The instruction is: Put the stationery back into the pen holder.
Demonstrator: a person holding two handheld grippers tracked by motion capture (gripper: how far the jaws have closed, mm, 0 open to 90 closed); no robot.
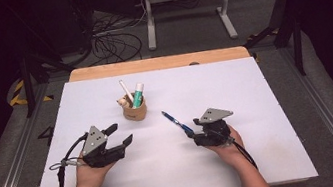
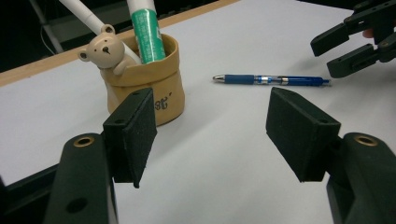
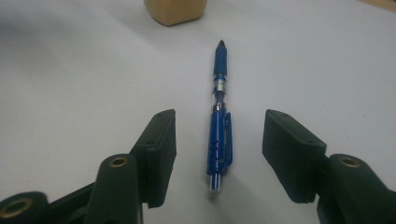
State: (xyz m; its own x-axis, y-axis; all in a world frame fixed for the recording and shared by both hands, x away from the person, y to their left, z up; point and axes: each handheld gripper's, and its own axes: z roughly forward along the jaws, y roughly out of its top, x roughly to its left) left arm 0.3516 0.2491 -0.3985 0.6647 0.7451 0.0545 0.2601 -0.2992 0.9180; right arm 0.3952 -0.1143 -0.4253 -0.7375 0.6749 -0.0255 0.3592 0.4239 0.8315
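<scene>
Lying flat on the white table [image 1: 266,158], blue pen [image 3: 218,140] (clear barrel, clip uppermost), resting between the gaping, non-touching jaws of the right gripper [image 3: 217,158], left gripper [image 2: 212,135] gaping, holding nothing.

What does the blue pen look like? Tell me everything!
The blue pen looks like plastic, with a dark blue grip near its tip, a clear middle with a silver band, and a blue clip at the back. It lies flat on the white table, tip pointing toward the bear cup. The right claw has one finger on each side of it, not touching.
</scene>
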